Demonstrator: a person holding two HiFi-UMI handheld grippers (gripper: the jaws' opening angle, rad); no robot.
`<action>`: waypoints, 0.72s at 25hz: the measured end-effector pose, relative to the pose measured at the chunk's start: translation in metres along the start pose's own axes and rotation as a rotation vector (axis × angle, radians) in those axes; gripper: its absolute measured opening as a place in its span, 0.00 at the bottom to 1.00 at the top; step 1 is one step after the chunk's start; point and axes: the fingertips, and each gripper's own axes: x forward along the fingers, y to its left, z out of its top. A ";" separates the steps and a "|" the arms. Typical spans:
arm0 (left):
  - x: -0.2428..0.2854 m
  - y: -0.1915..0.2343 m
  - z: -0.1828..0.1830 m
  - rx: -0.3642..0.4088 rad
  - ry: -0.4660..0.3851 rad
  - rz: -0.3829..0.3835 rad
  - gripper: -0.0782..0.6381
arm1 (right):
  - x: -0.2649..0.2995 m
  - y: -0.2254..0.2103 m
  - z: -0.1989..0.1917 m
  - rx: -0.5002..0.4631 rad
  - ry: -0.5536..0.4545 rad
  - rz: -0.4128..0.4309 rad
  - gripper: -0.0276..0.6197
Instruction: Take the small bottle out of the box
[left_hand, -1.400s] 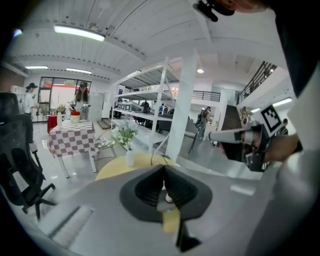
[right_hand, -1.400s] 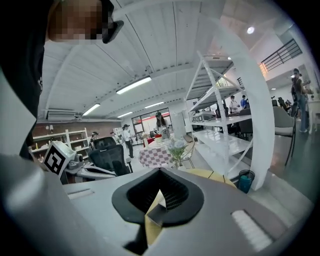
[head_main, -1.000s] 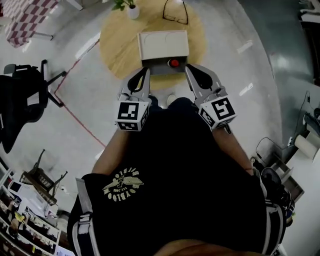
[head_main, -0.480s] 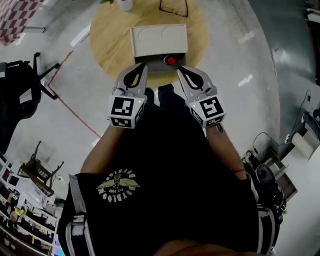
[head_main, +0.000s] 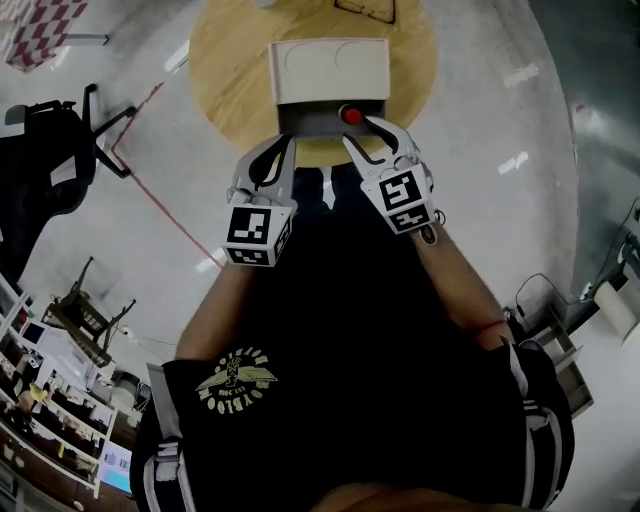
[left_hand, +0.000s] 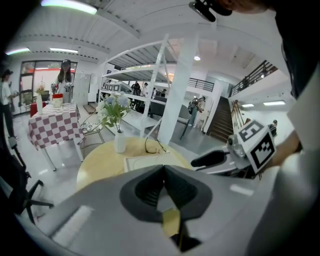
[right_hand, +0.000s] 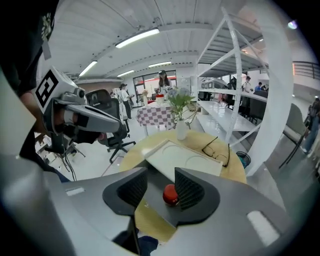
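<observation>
Head view puts the box (head_main: 282, 85) on the round worktop (head_main: 225, 70) at twelve o'clock from the person. Its cream lid (head_main: 330, 68) covers the far part, and a grey tray (head_main: 312, 122) shows at the six o'clock end. The small bottle (head_main: 350, 115) stands in that tray; only its round red top shows, the body hidden.

The right tongs (right_hand: 161, 189) have just been opening and stand wide. The red top sits in the gap close to the three o'clock pad, not pressed. The left tongs (left_hand: 164, 171) are closed on nothing, at nine o'clock of the right pair and short of the box.

The bottle looks light and stiff, and its smooth, rounded top is likely slippery. I would take it squarely across the top, or the neck just under it, and lift straight up.

Count: one box, one bottle, two tongs, one pair of glasses (right_hand: 217, 150) and one vase (right_hand: 181, 129) of flowers. Glasses and vase lie beyond the box, toward one and twelve o'clock.
</observation>
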 end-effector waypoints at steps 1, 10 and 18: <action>-0.001 0.001 -0.001 -0.007 0.001 0.011 0.11 | 0.003 -0.002 -0.001 -0.016 0.009 -0.003 0.30; -0.010 0.016 -0.014 -0.056 0.005 0.084 0.11 | 0.037 -0.012 -0.027 -0.069 0.119 0.003 0.31; -0.025 0.035 0.000 -0.057 -0.028 0.139 0.11 | 0.062 -0.013 -0.047 -0.186 0.236 0.004 0.31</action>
